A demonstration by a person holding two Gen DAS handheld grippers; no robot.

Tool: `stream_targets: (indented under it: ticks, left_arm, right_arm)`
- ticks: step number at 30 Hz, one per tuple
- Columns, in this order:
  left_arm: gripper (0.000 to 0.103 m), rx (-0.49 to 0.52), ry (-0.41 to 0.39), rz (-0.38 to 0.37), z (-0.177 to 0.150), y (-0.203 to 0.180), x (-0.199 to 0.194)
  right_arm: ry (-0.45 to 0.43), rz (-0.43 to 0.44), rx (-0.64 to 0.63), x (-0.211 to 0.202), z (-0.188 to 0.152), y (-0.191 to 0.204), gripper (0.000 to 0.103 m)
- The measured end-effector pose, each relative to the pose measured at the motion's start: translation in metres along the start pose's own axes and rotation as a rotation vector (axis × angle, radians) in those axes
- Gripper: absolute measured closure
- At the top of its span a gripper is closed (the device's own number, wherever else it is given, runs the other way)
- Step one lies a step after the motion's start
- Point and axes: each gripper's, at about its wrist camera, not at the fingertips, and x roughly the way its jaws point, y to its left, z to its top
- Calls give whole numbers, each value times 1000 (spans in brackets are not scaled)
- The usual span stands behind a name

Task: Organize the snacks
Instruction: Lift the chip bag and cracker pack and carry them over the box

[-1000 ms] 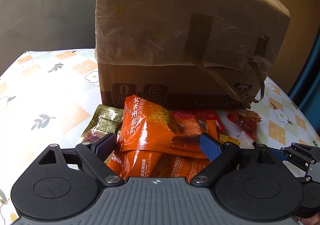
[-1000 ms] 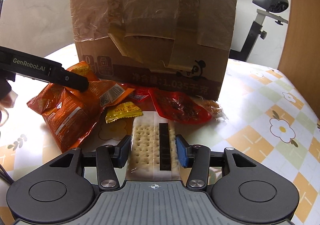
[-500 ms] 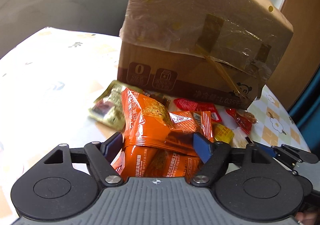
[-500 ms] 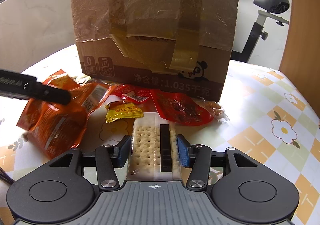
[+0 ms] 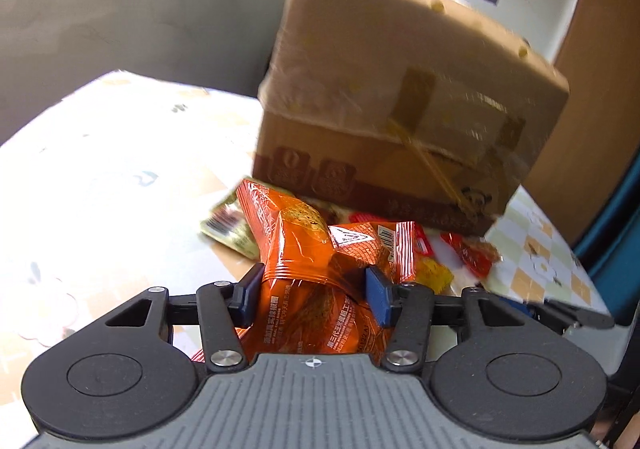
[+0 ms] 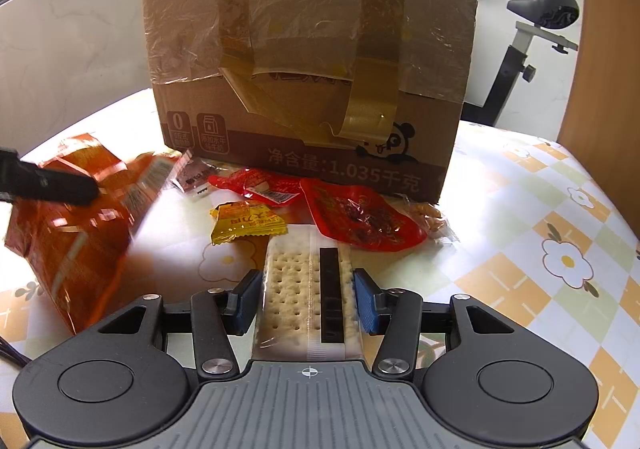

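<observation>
1. At far left in the right wrist view, we see our left gripper as a dark bar across the orange snack bags, which look raised off the desk.
2. In the left wrist view, its jaws are closing on those orange snack bags; the blue pads already press into the crinkled foil on both sides.
3. Next, a small yellow packet lies flat on the desk, with 2 red pouches beside it, touching the foot of the taped cardboard box.
4. Nearest the camera, our right gripper has its jaws clamped on a clear-wrapped cracker pack, pads against both long edges.
5. At far right, the floral desk lies bare.
</observation>
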Motion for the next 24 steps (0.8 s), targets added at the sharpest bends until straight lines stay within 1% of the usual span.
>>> stream_targets:
  ticks: [2,7,9,11,12,15,19,22,24]
  left_arm:
    - [48,-16,-7,17,1,3,-3]
    - [47,-29,16,47,-3,5,-4]
    - [47,-42,31,53,-4,8,-4]
    - [47,-38,26,54,-4,8,-6]
    - [47,-37,17,53,-3,8,-8]
    - [47,-46,-3,50,-2,10,-13]
    - [47,-63,11,65,-3,12,-12]
    - [47,-75,-11,65,-1,11,-15]
    - [47,-67,-36,71,4,11,-21]
  right_arm:
    - [-1,-1,-1,0,0,0,57]
    - [-1,-2,-3,0,0,1,57]
    - [2,1,-5,-2,0,2,59]
    - [15,15,0,-4,1,2,60]
    - [20,32,18,-6,2,0,60]
    - [31,81,127,-16,1,-13,60]
    - [28,90,193,-31,-1,-27,60]
    - [10,88,171,-45,-2,-30,60]
    - [-27,81,126,-56,2,-28,60]
